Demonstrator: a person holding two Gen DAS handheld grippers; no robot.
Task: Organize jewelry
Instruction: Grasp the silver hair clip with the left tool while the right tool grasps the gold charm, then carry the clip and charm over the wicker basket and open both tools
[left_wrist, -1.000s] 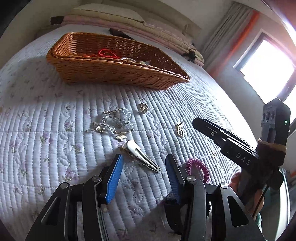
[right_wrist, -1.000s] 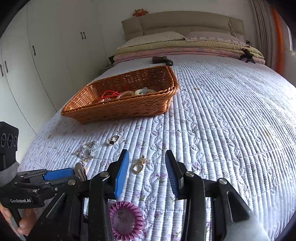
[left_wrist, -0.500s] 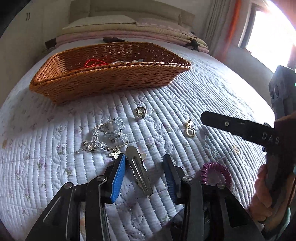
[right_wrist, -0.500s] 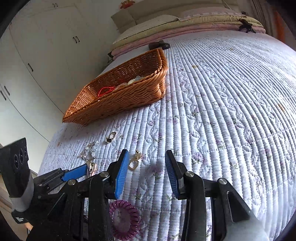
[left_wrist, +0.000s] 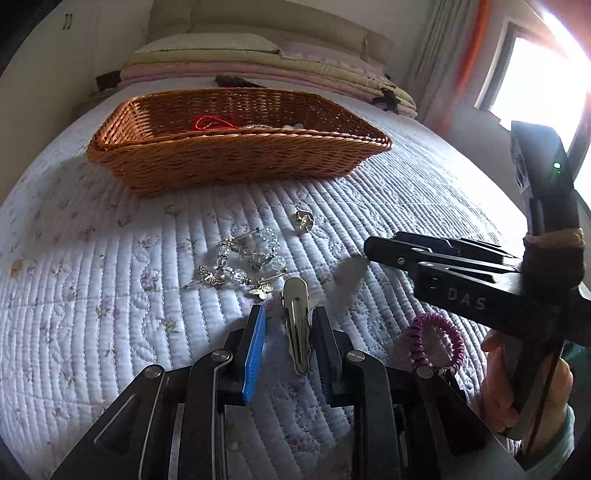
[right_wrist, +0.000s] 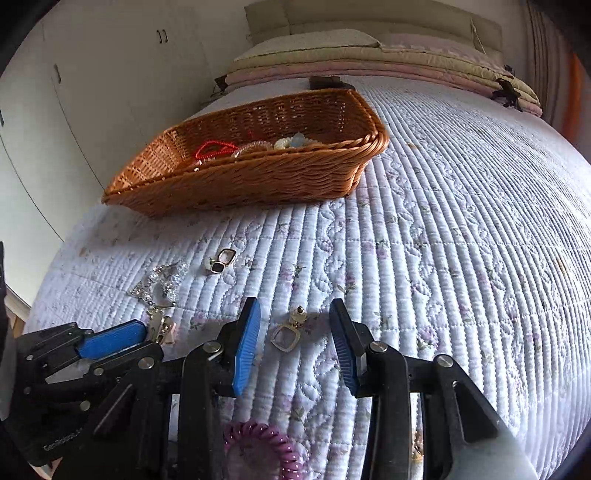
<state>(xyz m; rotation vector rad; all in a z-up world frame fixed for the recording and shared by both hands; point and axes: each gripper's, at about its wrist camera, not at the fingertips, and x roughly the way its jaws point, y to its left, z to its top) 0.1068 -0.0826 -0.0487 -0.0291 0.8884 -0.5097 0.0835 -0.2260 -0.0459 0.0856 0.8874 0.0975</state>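
The left gripper has just been closing around the silver hair clip on the bed; I cannot tell if both pads touch it. The right gripper is partly open around a gold earring, not touching. The purple hair tie is half hidden.

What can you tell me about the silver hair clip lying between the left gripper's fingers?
The silver hair clip is a long, narrow metal snap clip with a rounded far end. It lies flat on the quilted bedspread, lengthwise between the fingers of the left gripper, whose jaws have just been closing; its right finger sits against the clip.
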